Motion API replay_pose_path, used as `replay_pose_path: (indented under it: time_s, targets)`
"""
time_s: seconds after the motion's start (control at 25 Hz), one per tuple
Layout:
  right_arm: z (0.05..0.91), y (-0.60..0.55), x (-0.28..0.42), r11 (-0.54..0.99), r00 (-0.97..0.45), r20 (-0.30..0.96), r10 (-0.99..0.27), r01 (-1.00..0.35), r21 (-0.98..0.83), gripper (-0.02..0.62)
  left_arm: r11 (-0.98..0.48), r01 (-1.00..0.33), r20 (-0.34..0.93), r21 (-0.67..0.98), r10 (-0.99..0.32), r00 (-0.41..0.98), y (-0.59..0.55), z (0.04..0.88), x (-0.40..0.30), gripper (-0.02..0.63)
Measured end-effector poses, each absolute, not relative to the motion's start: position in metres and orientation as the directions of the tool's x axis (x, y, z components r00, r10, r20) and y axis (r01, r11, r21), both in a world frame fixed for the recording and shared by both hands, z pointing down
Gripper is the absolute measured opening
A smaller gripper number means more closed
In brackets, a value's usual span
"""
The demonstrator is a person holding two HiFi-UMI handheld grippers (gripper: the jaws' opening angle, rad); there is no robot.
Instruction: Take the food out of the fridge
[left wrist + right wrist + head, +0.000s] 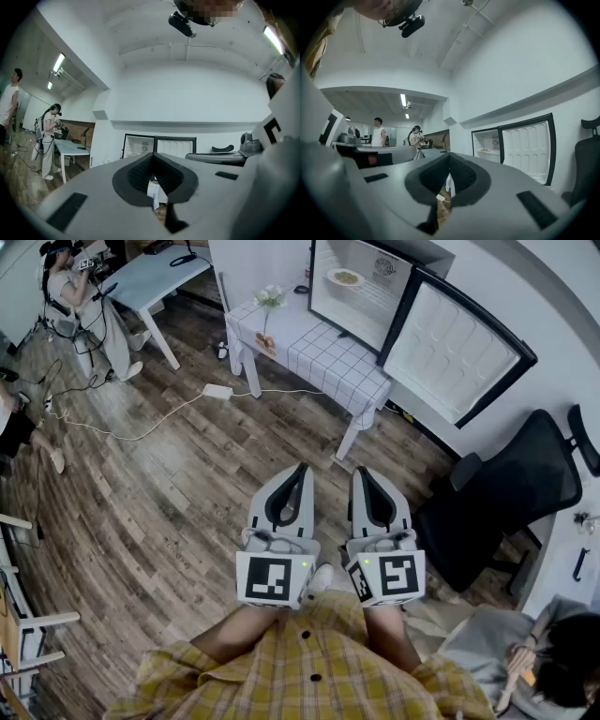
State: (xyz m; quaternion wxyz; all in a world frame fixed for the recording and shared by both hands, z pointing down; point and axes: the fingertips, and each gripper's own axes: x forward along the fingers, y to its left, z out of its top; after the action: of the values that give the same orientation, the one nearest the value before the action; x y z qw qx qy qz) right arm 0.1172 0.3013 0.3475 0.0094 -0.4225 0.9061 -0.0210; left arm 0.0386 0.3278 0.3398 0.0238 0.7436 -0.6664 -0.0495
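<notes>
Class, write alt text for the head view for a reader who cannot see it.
The left gripper and right gripper are held shut and empty, side by side above a wooden floor, pointing toward an open fridge with a plate of food inside, by a white checked table.

ahead of the left gripper (298, 470), a checked-cloth table (323, 360) carries a flower vase (268, 304); a white power strip (217, 390) lies on the wood floor (169, 512) ahead-left.

Black-framed white fridge (366, 310) — grid-checked tablecloth (323, 357) — yellow plaid shirt (309, 667).
</notes>
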Motion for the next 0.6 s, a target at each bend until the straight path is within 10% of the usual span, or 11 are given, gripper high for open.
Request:
replay_pose_path:
  time_s: [0.6]
  targets:
    - [0.354, 0.296, 0.144, 0.666, -0.668, 0.011, -0.744, -0.742, -0.076, 0.006, -0.089, -0.991, -0.008, 0.095, -0.996, 0.088, 0.322, 0.349, 0.064, 0.006]
